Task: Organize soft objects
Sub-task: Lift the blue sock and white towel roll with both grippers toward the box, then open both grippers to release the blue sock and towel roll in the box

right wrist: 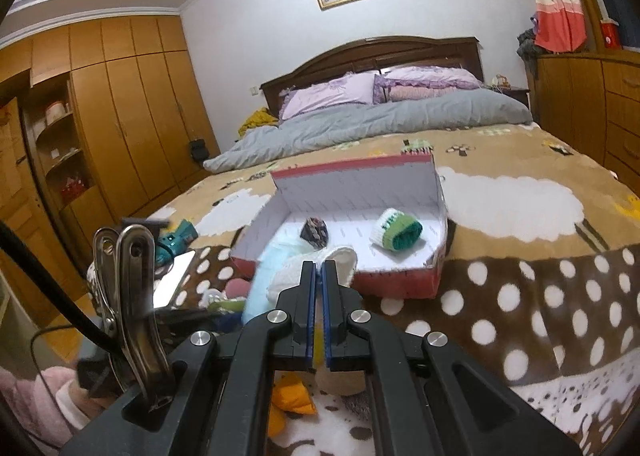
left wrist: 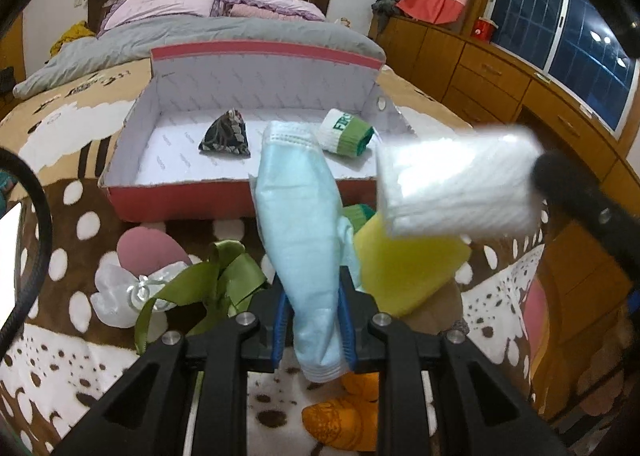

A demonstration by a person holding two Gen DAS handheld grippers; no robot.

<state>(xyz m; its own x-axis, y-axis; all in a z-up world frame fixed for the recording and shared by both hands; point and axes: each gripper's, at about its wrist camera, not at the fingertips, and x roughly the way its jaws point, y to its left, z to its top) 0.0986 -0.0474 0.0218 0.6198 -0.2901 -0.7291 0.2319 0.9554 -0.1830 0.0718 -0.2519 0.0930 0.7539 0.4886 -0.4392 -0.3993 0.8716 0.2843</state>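
Observation:
My left gripper (left wrist: 313, 298) is shut on a light blue face mask (left wrist: 298, 211) and holds it upright in front of the red shoebox (left wrist: 180, 197). The box holds a dark patterned pouch (left wrist: 226, 135) and a white-and-green rolled sock (left wrist: 346, 133). My right gripper (right wrist: 319, 268) is shut on a white cloth roll (right wrist: 336, 262), which appears blurred at the right of the left wrist view (left wrist: 456, 183). The box also shows in the right wrist view (right wrist: 400, 278), beyond the right gripper.
On the blanket near me lie a yellow sponge (left wrist: 408, 272), a green ribbon (left wrist: 224, 276), a pink-and-white flower piece (left wrist: 136, 268) and an orange soft toy (left wrist: 344, 420). A steel clip (right wrist: 128, 296) and a teal tool (right wrist: 176, 244) sit at left. Wooden cabinets (left wrist: 500, 79) line the right.

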